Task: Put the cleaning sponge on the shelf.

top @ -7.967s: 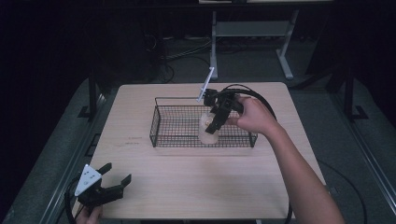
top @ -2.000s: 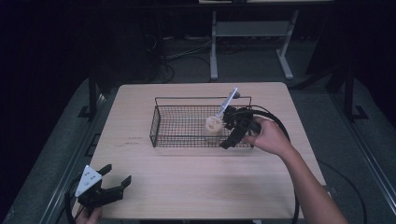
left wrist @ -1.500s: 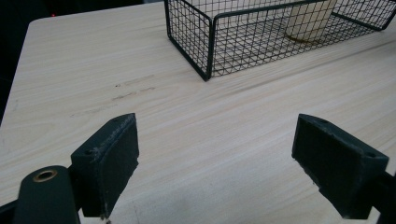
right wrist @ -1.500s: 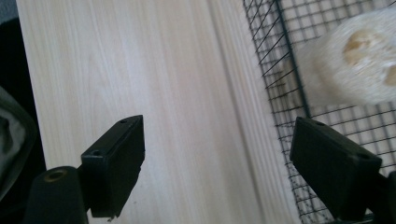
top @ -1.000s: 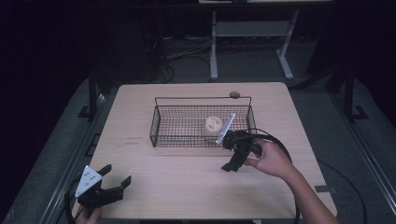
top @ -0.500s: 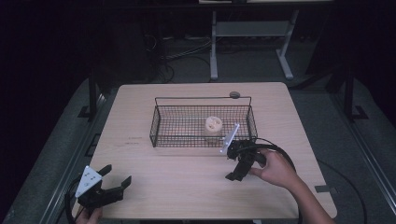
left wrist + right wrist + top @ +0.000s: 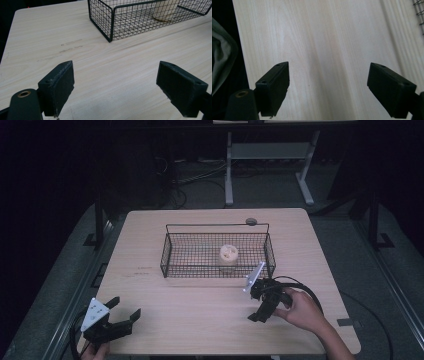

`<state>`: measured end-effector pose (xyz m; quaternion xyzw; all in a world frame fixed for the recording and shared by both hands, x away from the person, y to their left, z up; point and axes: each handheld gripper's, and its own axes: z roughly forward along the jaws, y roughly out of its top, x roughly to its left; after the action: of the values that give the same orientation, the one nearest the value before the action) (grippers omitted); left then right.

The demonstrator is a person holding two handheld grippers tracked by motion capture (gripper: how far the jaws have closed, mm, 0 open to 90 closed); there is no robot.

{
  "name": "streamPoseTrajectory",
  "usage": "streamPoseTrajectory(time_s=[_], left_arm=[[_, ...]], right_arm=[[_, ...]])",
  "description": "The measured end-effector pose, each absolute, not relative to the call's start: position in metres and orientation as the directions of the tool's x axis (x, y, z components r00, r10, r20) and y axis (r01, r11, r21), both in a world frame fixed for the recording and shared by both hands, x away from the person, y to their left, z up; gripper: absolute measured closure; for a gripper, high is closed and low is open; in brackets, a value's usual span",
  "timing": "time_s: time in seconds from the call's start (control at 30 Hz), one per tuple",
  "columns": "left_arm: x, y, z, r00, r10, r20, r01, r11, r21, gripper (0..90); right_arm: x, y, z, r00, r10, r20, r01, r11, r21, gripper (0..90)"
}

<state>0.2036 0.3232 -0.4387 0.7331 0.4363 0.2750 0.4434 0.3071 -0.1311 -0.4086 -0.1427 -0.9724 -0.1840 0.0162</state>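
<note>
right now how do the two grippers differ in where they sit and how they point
The left gripper sits at the table's near left corner, far from the wire basket; the right gripper sits just in front of the basket's right end. The left gripper lies about level, aimed towards the basket; the right gripper tips down at bare wood. Both are open with nothing between their fingers.

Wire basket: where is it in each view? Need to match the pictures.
High view: wire basket sits at table centre, a pale cup upright inside it towards its right end.
Left gripper view: top edge, centre to right, near corner pointing at the camera, cup behind the mesh.
Right gripper view: a sliver of mesh at the top right corner.
Shared landmark: the light wood table.
</note>
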Motion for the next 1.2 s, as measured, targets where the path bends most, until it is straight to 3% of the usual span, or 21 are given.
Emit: streamPoseTrajectory(time_s=[1.2], left_arm=[[0.203,0.322,-0.440,0.464,0.886,0.018,0.401,-0.228,0.887,14.1]], right_arm=[[0.267,-0.189,-0.429,-0.929,0.361,0.084,0.360,0.825,0.435,17.4]])
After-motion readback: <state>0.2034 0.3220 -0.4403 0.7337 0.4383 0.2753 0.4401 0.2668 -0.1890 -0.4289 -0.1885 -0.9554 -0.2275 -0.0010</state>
